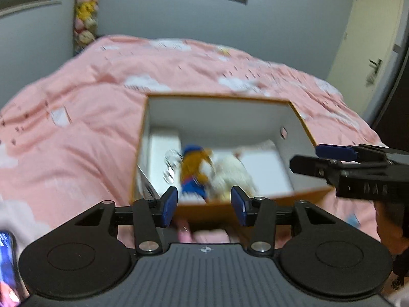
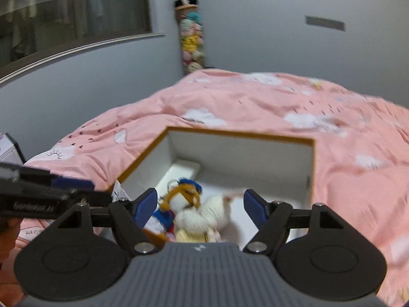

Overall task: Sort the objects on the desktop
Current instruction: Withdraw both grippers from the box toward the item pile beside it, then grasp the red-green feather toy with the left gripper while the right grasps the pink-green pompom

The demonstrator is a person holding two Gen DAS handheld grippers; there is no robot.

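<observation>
An open orange box with a white inside (image 1: 217, 117) (image 2: 240, 151) sits on the pink bed. In it lie a brown plush doll in blue clothes and a blue cap (image 1: 193, 168) (image 2: 181, 199) and a white fluffy plush (image 1: 234, 174) (image 2: 204, 217). My left gripper (image 1: 204, 206) is open and empty, at the box's near wall. My right gripper (image 2: 200, 207) is open and empty, over the near part of the box above the plushes. The right gripper also shows at the right in the left wrist view (image 1: 332, 161), and the left gripper shows at the left in the right wrist view (image 2: 51, 192).
The pink cloud-print duvet (image 1: 102, 97) (image 2: 332, 128) covers the bed around the box. A column of stuffed toys (image 1: 85, 12) (image 2: 190, 33) hangs in the wall corner. A door (image 1: 368, 41) stands at the far right. A phone screen (image 1: 7, 268) shows at lower left.
</observation>
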